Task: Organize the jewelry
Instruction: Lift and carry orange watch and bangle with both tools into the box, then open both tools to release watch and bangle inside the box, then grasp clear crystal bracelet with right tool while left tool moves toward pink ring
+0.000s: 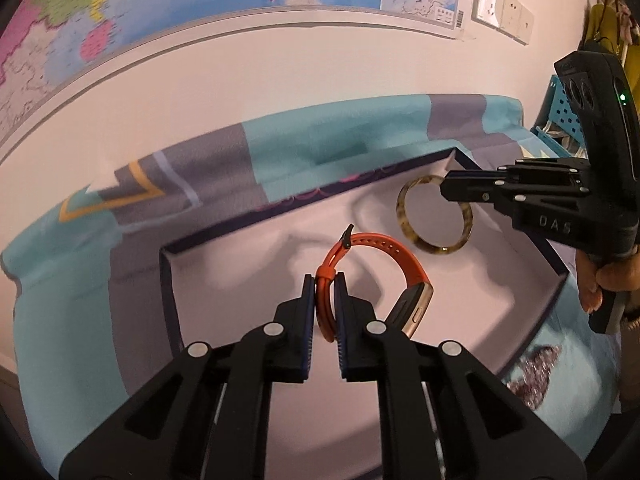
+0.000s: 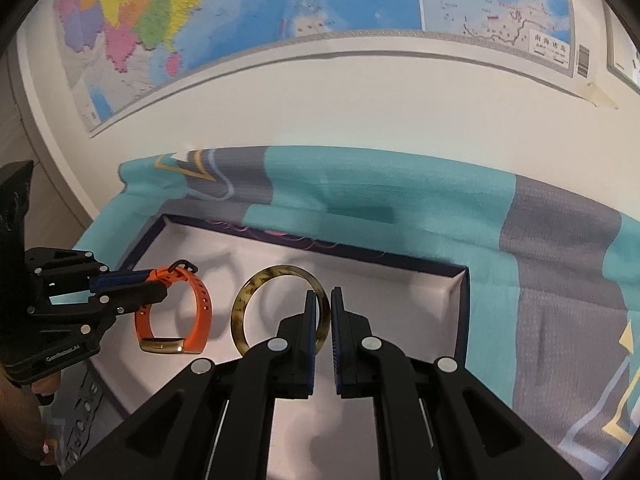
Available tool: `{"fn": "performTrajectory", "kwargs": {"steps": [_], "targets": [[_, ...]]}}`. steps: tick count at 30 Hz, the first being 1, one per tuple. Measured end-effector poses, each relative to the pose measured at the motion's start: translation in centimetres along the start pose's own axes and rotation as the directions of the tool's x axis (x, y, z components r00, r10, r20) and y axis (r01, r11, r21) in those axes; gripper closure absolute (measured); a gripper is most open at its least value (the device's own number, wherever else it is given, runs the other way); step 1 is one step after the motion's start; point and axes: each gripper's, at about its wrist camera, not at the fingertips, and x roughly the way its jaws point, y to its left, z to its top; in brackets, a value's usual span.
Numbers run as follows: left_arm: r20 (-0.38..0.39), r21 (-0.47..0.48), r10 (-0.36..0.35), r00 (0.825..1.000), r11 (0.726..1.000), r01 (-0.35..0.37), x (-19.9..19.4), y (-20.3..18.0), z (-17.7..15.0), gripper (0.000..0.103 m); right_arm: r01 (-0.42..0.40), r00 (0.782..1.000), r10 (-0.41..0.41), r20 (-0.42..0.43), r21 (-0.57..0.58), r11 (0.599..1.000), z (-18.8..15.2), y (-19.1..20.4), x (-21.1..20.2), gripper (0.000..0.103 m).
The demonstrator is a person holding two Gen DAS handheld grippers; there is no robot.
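Observation:
An orange watch (image 1: 404,258) with a gold case hangs above the open white-lined box (image 1: 460,312). My left gripper (image 1: 324,280) is shut on the doubled strap near the buckle. A mottled amber bangle (image 1: 404,208) hangs to the right over the same box, with my right gripper (image 1: 444,188) shut on its rim. In the right wrist view the bangle (image 2: 240,304) sits clamped between my right gripper (image 2: 325,294) pads. There the left gripper (image 2: 156,282) comes in from the left with the watch (image 2: 202,300). Both pieces hang upright over the box (image 2: 464,312).
The box has a dark navy rim and lies on a teal and grey cloth (image 1: 320,148) against a white wall with a map (image 2: 280,8). A teal perforated basket (image 1: 560,120) stands at the far right. A glittery patch (image 1: 536,376) shows beside the box. A hand (image 1: 592,280) grips the right tool.

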Motion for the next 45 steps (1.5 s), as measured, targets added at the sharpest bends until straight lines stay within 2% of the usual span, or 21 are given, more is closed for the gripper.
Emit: {"fn": "performTrajectory", "kwargs": {"steps": [11,18,20,21,24,25,27,31,34,36,39,45], "targets": [[-0.069,-0.026,0.014,0.998,1.000,-0.016,3.5,0.9,2.1,0.092,0.024,0.998,-0.022,-0.054,0.034,0.999,0.7,-0.6,2.7,0.097],[-0.099,-0.051,0.014,0.995,0.998,-0.020,4.7,1.5,3.0,0.092,0.056,0.997,-0.053,-0.048,0.046,0.997,1.0,-0.7,3.0,0.096],[-0.111,-0.068,-0.001,0.994,0.998,-0.006,5.0,1.7,3.1,0.079,0.048,0.998,-0.046,-0.033,0.056,0.997,0.9,-0.9,2.6,0.094],[-0.107,-0.084,0.019,0.994,0.996,-0.028,5.0,2.0,3.0,0.073,0.047,0.999,-0.046,-0.021,0.061,0.997,0.8,-0.9,2.3,0.093],[-0.065,-0.120,0.014,0.998,0.993,-0.022,3.6,2.5,2.7,0.070,0.010,1.000,-0.011,0.017,0.050,0.999,0.2,-0.6,0.5,0.087],[-0.047,-0.123,0.018,0.999,0.992,-0.024,2.9,2.6,2.5,0.064,-0.002,1.000,0.000,0.028,0.041,0.999,0.0,-0.4,-0.2,0.081],[-0.004,-0.121,0.041,0.999,0.992,-0.041,1.3,2.5,1.9,0.053,-0.037,0.998,0.037,0.060,0.004,0.999,-1.1,0.1,-2.3,0.073],[0.102,-0.096,0.044,0.994,0.995,-0.035,-3.4,1.4,-0.3,0.047,-0.083,0.991,0.088,0.097,-0.062,0.995,-3.9,1.0,-6.1,0.067],[0.158,-0.086,0.037,0.987,0.996,-0.023,-6.0,0.5,-2.3,0.042,-0.128,0.985,0.136,0.104,-0.079,0.989,-6.3,1.2,-8.4,0.067],[0.188,-0.079,0.038,0.981,0.997,-0.023,-7.7,-0.5,-3.9,0.041,-0.126,0.986,0.135,0.098,-0.099,0.987,-8.3,1.6,-9.3,0.067],[0.199,-0.079,0.016,0.980,0.997,-0.001,-8.8,-1.4,-5.9,0.040,-0.100,0.992,0.110,0.057,-0.142,0.985,-11.0,2.3,-9.8,0.067],[0.169,-0.088,0.024,0.985,0.996,-0.009,-9.3,-3.1,-9.9,0.039,-0.080,0.997,0.081,-0.005,-0.192,0.978,-14.6,3.7,-9.1,0.069]]}}
